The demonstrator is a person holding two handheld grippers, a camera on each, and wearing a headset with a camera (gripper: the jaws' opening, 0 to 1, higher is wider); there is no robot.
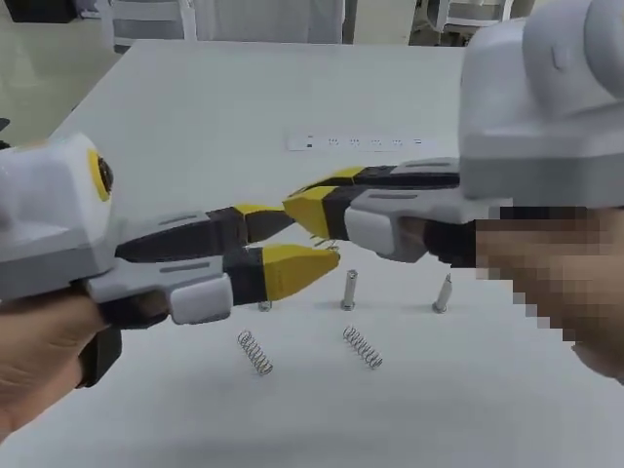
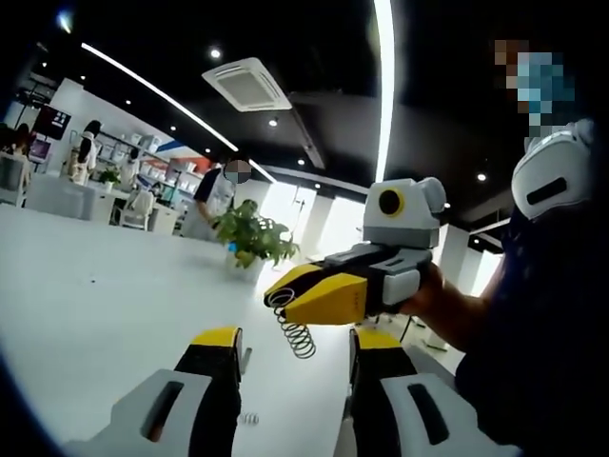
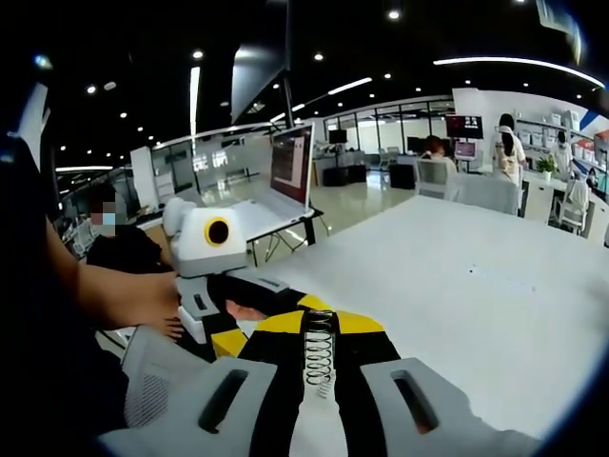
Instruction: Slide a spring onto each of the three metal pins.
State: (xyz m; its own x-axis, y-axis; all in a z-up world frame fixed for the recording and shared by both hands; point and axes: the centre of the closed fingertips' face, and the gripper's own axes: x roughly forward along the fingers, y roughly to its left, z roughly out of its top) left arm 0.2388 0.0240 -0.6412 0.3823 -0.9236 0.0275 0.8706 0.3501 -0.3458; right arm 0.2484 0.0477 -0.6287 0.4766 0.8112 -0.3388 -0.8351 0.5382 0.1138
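Note:
Three short metal pins stand in a row on the white table: left pin (image 1: 264,305), middle pin (image 1: 349,290), right pin (image 1: 442,292). Two loose springs lie in front of them, one spring (image 1: 255,351) at the left and another spring (image 1: 362,346) near the middle. My right gripper (image 3: 319,328) is shut on a third spring (image 3: 319,347), which hangs from its yellow tips (image 2: 295,328). My left gripper (image 2: 297,335) is open, its jaws on either side of that hanging spring. Both grippers meet above the pins, the left gripper (image 1: 314,237) just below the right gripper (image 1: 292,205).
A white power strip (image 1: 363,142) lies flat on the table (image 1: 195,107) beyond the grippers. A potted plant (image 2: 252,238) and people stand in the room's background. Chairs stand past the table's far edge.

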